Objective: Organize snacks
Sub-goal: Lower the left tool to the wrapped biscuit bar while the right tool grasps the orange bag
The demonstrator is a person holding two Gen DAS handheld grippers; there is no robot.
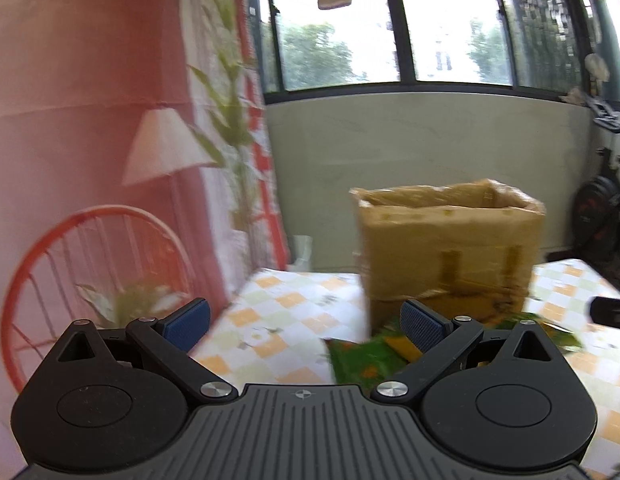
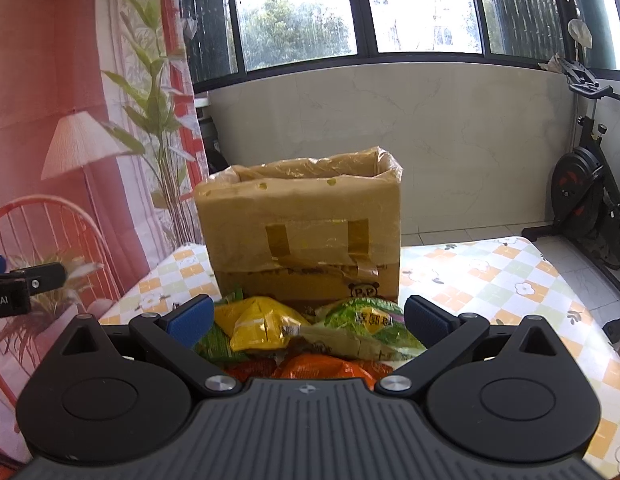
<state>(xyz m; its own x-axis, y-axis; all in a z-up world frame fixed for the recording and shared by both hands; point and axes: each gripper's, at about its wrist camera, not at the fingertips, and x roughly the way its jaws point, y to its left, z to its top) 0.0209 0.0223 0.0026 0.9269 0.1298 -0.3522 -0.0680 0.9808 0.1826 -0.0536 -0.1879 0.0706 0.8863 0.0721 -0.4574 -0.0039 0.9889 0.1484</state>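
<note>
- Snack packets lie heaped at lower centre of the right wrist view, between the spread fingers of the right gripper (image 2: 307,320), which grips nothing.
- Counted there: one yellow packet (image 2: 261,326), one pale green packet (image 2: 366,320), one orange packet (image 2: 326,366), and another green packet (image 2: 217,346) at lower left.
- One cardboard box (image 2: 305,216) stands open-topped just behind the heap on the checked tablecloth (image 2: 490,280).
- Left gripper (image 1: 305,326) is also spread wide and empty; a blurred green wrapper (image 1: 366,360) lies below its right finger.
</note>
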